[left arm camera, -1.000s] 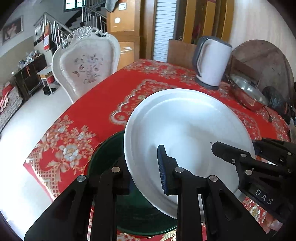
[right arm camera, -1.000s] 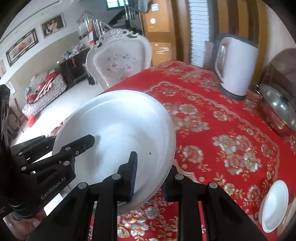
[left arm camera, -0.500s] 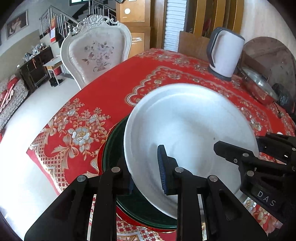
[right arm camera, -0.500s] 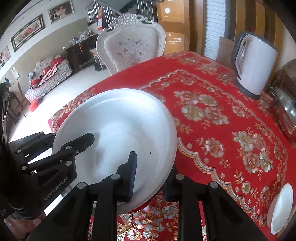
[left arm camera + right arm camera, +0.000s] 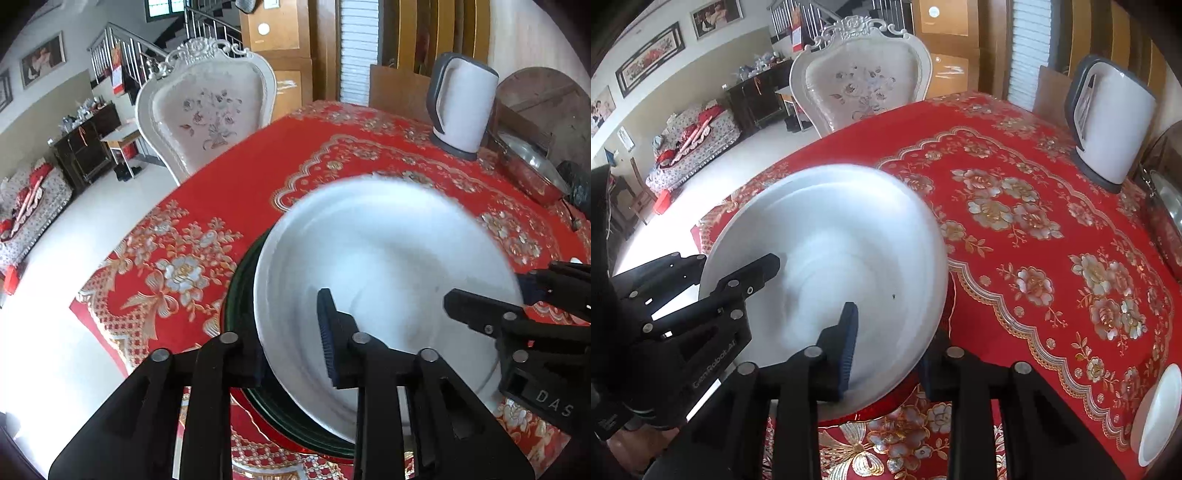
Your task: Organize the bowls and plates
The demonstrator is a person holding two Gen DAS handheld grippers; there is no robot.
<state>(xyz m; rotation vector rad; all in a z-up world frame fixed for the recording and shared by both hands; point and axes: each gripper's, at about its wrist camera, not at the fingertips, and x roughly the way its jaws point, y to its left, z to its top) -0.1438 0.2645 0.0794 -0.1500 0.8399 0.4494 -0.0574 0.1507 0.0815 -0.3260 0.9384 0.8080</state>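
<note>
Glazed, stiff, breakable white plate [image 5: 384, 258] atop green plate [image 5: 240, 295] (blurred, probably settling); rim-straddling left gripper [image 5: 291, 332] and right gripper [image 5: 886, 343] both opening.

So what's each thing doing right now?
White plate: resting on the dark green plate, rim between both grippers' jaws.
Dark green plate: flat on the tablecloth.
Left gripper: jaws opening.
Right gripper: jaws opening.
Kettle: upright.
Small white plate: lying alone.

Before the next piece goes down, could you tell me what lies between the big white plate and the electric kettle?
In the right wrist view, only bare red floral tablecloth lies between the white plate and the kettle.
</note>
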